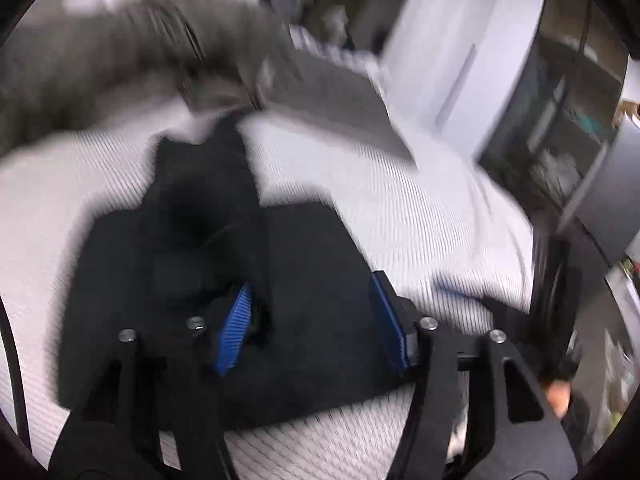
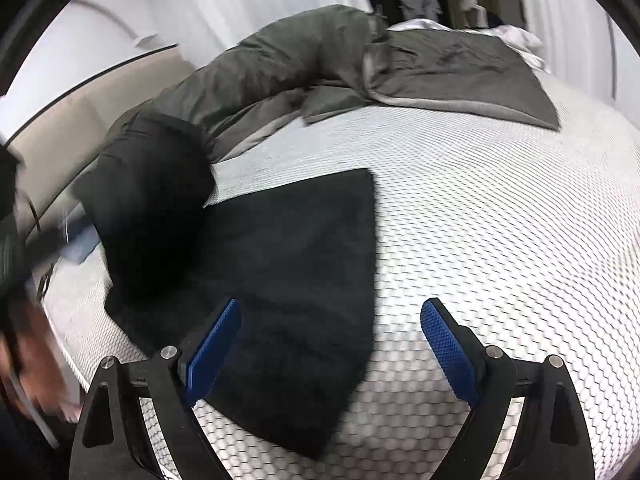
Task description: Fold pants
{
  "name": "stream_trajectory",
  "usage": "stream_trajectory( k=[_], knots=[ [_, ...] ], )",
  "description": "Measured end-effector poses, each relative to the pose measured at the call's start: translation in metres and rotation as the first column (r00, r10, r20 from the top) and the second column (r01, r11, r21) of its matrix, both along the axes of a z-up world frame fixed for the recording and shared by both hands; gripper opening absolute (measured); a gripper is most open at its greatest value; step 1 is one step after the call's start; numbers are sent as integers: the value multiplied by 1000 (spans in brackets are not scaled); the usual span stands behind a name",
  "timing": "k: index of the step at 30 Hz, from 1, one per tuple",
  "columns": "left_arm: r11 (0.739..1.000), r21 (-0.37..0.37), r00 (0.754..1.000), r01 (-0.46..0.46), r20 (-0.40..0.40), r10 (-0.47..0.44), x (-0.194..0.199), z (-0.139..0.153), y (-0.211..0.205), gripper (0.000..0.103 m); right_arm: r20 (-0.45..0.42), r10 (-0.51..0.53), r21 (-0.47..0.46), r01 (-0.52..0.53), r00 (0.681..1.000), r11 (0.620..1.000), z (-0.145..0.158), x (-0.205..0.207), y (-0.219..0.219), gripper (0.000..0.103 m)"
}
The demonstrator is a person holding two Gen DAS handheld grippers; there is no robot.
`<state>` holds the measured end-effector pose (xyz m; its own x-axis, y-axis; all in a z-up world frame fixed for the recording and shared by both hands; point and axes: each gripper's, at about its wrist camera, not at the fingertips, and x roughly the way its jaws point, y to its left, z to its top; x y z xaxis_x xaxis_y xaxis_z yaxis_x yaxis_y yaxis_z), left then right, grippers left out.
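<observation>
white quilted fabric with a honeycomb pattern covers the mattress (image 2: 500, 208), which fills most of both views. a grey-green blanket (image 2: 448, 68) lies bunched along its far side. the black pants (image 2: 296, 264) lie on the mattress in a flat folded slab, with a rumpled mound of the same dark cloth at their far left end in the right wrist view. the right gripper (image 2: 332, 344) hangs above the near edge of the pants, its blue pads spread wide with nothing between them; one pad is over the cloth, the other over bare mattress. the left gripper (image 1: 316, 320) hovers over the pants (image 1: 304, 264) in a blurred picture, its blue pads partly apart and not pinching the cloth. a person's hand (image 1: 558, 396) shows at the right edge of the left wrist view.
</observation>
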<state>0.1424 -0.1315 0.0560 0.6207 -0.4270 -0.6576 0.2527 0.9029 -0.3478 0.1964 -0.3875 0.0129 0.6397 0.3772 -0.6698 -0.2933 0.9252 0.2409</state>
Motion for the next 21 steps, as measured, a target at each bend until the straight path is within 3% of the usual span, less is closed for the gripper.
stream_trajectory(
  k=[3, 7, 10, 15, 21],
  knots=[
    [997, -56, 995, 60, -74, -64, -21, -27, -1, 55, -21, -30, 12, 30, 999, 999, -2, 4, -9, 93],
    [997, -40, 998, 64, -10, -64, -50, -20, 25, 57, -7, 16, 13, -16, 1000, 1000, 2, -1, -1, 93],
    [1000, -31, 999, 3, 41, -2, -50, -8, 59, 67, -4, 67, 36, -67, 998, 997, 4, -2, 9, 93],
    [987, -9, 983, -159, 89, 160, -10, -5, 114, 68, 8, 155, 23, -155, 988, 988, 4, -7, 40, 93],
    [952, -51, 953, -302, -21, 301, 16, -48, 166, 68, -12, 250, -45, -251, 968, 967, -4, 9, 99, 93]
  ],
)
